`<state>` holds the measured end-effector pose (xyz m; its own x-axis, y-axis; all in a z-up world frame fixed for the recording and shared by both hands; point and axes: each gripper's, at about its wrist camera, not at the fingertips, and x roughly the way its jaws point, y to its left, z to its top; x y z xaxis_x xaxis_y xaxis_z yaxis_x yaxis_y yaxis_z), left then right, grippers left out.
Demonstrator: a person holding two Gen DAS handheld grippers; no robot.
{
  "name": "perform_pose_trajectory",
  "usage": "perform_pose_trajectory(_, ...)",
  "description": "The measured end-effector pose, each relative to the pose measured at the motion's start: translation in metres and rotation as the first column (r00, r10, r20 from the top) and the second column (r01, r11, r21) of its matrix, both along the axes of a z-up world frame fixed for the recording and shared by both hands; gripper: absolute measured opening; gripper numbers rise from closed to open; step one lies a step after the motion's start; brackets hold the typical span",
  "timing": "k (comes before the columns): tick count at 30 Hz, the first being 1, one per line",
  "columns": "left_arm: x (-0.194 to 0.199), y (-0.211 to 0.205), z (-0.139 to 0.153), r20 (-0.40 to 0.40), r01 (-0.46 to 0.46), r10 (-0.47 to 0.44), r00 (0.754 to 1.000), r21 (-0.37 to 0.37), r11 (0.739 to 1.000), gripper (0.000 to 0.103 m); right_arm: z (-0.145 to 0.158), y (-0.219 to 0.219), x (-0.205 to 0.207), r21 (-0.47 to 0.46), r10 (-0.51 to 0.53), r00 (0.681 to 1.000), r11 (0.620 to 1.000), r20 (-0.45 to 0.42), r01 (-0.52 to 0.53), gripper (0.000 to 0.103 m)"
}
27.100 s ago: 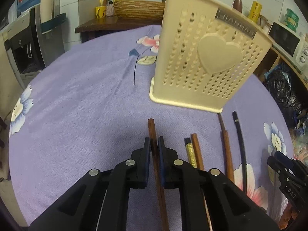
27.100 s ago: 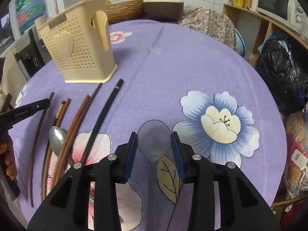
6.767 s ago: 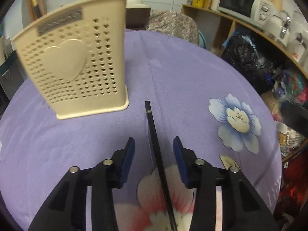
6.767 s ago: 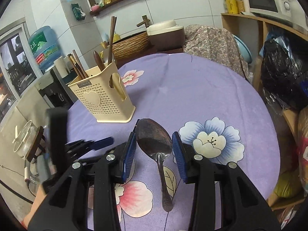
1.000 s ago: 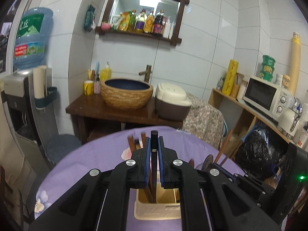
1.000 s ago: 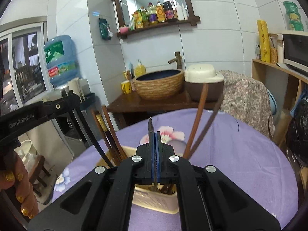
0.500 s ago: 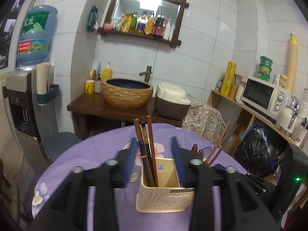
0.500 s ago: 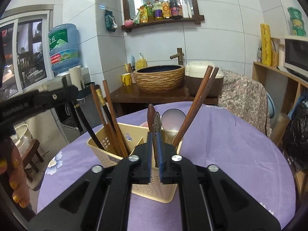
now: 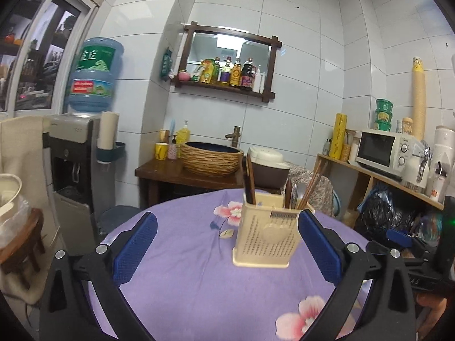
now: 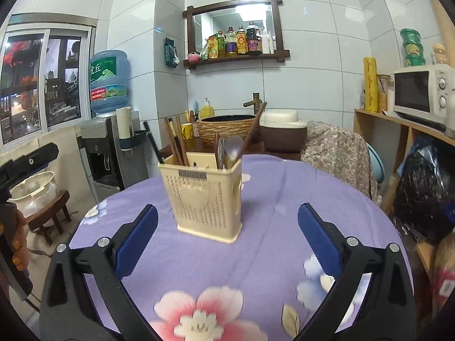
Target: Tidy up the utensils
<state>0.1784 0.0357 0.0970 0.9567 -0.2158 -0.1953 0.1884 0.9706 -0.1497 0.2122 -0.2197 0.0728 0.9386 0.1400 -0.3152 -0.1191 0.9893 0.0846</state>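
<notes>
A cream perforated utensil holder (image 9: pixel 266 234) (image 10: pixel 203 199) stands upright on the round table with the purple flowered cloth (image 9: pixel 199 281) (image 10: pixel 264 255). Several chopsticks (image 10: pixel 176 142) and spoons (image 10: pixel 231 149) stick up out of it; in the left wrist view the chopsticks (image 9: pixel 249 182) lean at its left and right corners. My left gripper (image 9: pixel 227 245) is back from the holder, its jaws opening wide with nothing between them. My right gripper (image 10: pixel 227 238) also hangs well short of the holder, jaws opening, with nothing between them.
A wooden stand with a woven basin (image 9: pixel 212 159) and a rice cooker (image 10: pixel 283 132) lies behind the table. A water dispenser (image 9: pixel 76 153) is at left, a shelf with a microwave (image 9: pixel 381 149) at right. A black bag (image 10: pixel 426 190) sits by the table's right edge.
Both grippers let go of the utensils they held over the holder, opened wide and drew back from it. The chopstick and spoon now stand in the holder.
</notes>
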Motion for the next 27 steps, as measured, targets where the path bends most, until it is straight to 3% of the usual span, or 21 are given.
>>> perform_pose_trajectory(5, -0.041, -0.005, -0.031, 0.013, -0.041, 0.041, 0.999, 0.024, 0.999, 0.098, -0.031, 0.003, -0.047, 0.01, -0.031, 0.999, 0.999, -0.013, 0.031, 0.097)
perform_pose_trajectory(10, -0.075, -0.009, -0.058, -0.035, -0.055, 0.055, 0.998, -0.006, 0.998, 0.098, -0.062, 0.009, -0.093, 0.012, -0.062, 0.998, 0.998, -0.009, 0.062, 0.097)
perform_pose_trajectory(12, -0.089, -0.014, -0.065, -0.044, -0.064, 0.065, 0.997, 0.015, 0.998, 0.098, -0.07, 0.014, -0.113, -0.005, -0.078, 0.997, 0.997, 0.003, 0.078, 0.097)
perform_pose_trajectory(16, -0.125, -0.021, -0.071, 0.005, -0.134, 0.134, 0.991, 0.04, 0.99, 0.098, -0.075, 0.023, -0.151, -0.031, -0.14, 0.989, 0.989, 0.043, 0.141, 0.097)
perform_pose_trajectory(19, -0.146, -0.027, -0.073, 0.018, -0.132, 0.132, 0.991, 0.041, 0.99, 0.098, -0.072, 0.032, -0.173, -0.058, -0.177, 0.982, 0.982, 0.063, 0.181, 0.097)
perform_pose_trajectory(27, -0.163, -0.029, -0.07, 0.049, -0.139, 0.137, 0.989, 0.043, 0.989, 0.098, -0.064, 0.043, -0.195, -0.057, -0.157, 0.986, 0.985, 0.063, 0.161, 0.097)
